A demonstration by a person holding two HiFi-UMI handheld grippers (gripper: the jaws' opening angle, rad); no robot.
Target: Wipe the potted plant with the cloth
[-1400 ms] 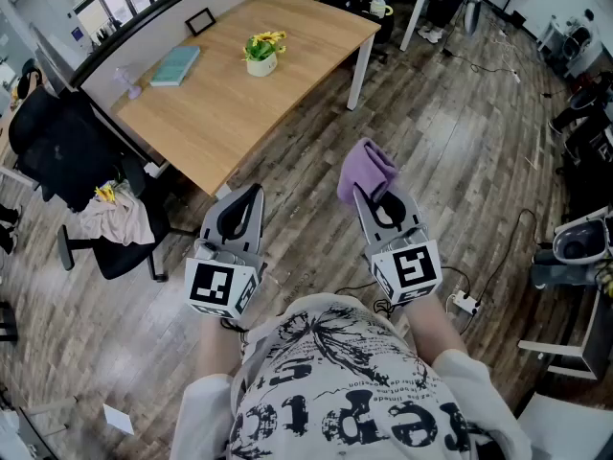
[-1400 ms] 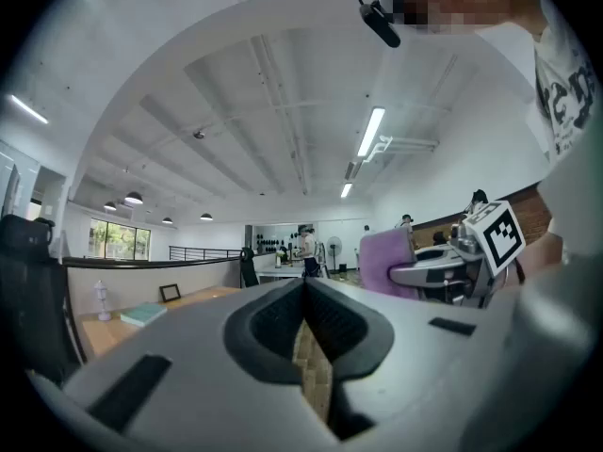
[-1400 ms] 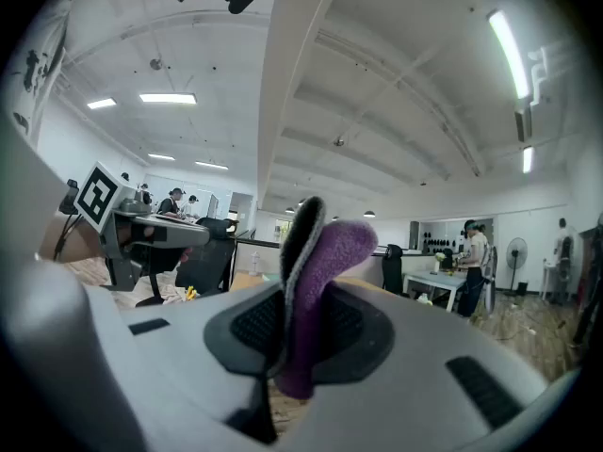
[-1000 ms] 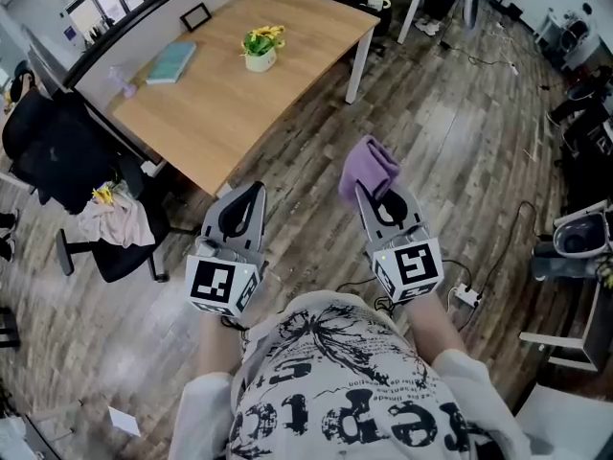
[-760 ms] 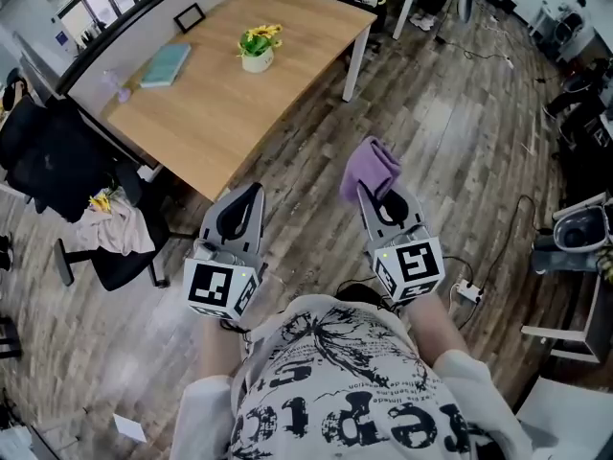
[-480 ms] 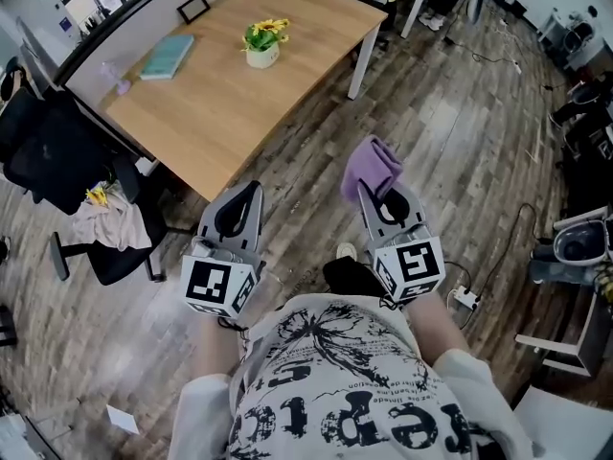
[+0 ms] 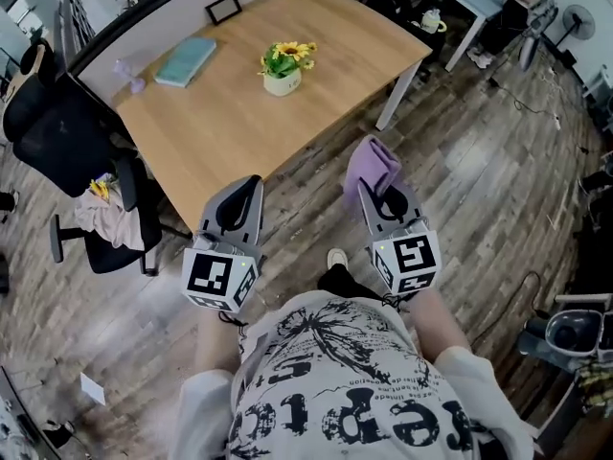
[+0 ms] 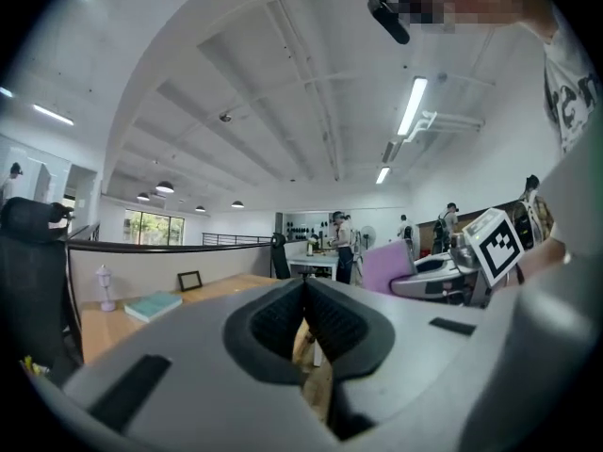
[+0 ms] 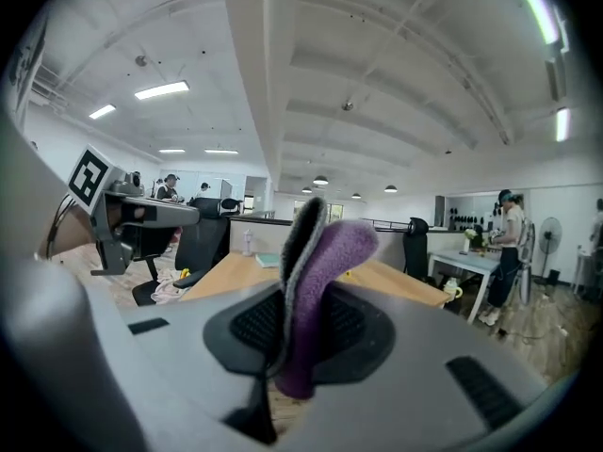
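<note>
A potted plant [image 7: 283,68] with yellow flowers in a white pot stands on the wooden table [image 7: 239,123], ahead of both grippers. My right gripper [image 7: 367,192] is shut on a folded purple cloth [image 7: 372,166], which sticks up from its jaws over the floor, short of the table's near edge. The same cloth [image 9: 316,281] fills the middle of the right gripper view. My left gripper [image 7: 251,184] is shut with nothing in it, its tip at the table's near edge. In the left gripper view its jaws [image 8: 304,295] meet, and the right gripper [image 8: 443,276] shows beside it.
A teal book [image 7: 187,61], a picture frame [image 7: 224,9] and a small lamp [image 7: 124,70] lie along the table's far side. Black office chairs [image 7: 57,132] stand left of it, one draped with clothes [image 7: 101,214]. A white table leg [image 7: 397,94] stands at the right corner.
The table and plant have come nearer and now sit lower in the head view. Both grippers have travelled toward the table with their jaws unchanged. A shoe has come into view below.
</note>
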